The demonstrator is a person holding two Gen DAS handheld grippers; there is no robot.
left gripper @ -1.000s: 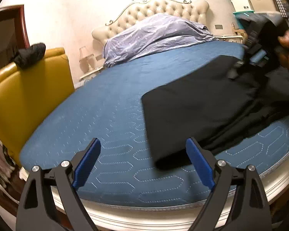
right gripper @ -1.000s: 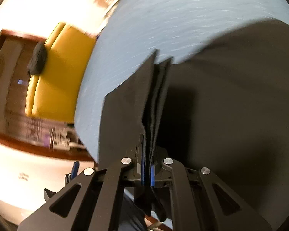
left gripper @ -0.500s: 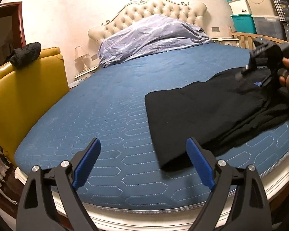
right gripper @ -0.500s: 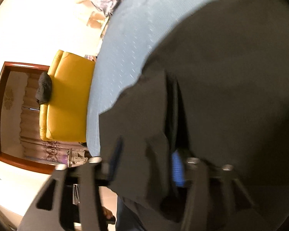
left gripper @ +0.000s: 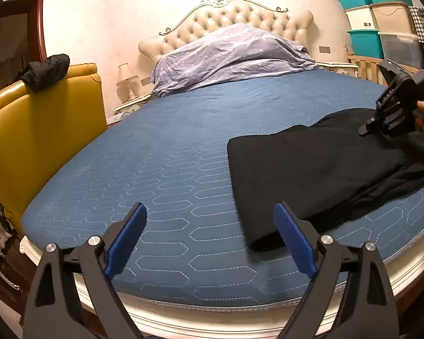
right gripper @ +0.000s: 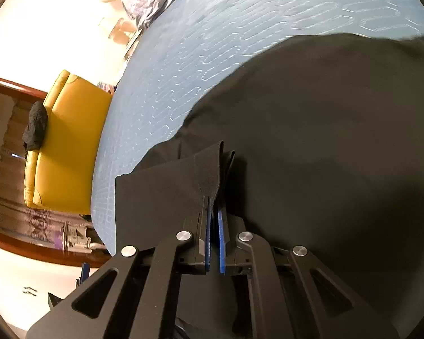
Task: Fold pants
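Your right gripper (right gripper: 213,212) has its blue pads pinched together on a bunched edge of the black pants (left gripper: 311,169), which lie spread across the near right part of the blue mattress (left gripper: 169,155), while your left gripper (left gripper: 210,237) hovers wide apart, empty, over the bed's near edge.

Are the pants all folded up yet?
Not yet. The black pants already lie doubled flat on the blue bed. The right gripper pinches a fabric edge; the left gripper waits open. Another fold probably remains.
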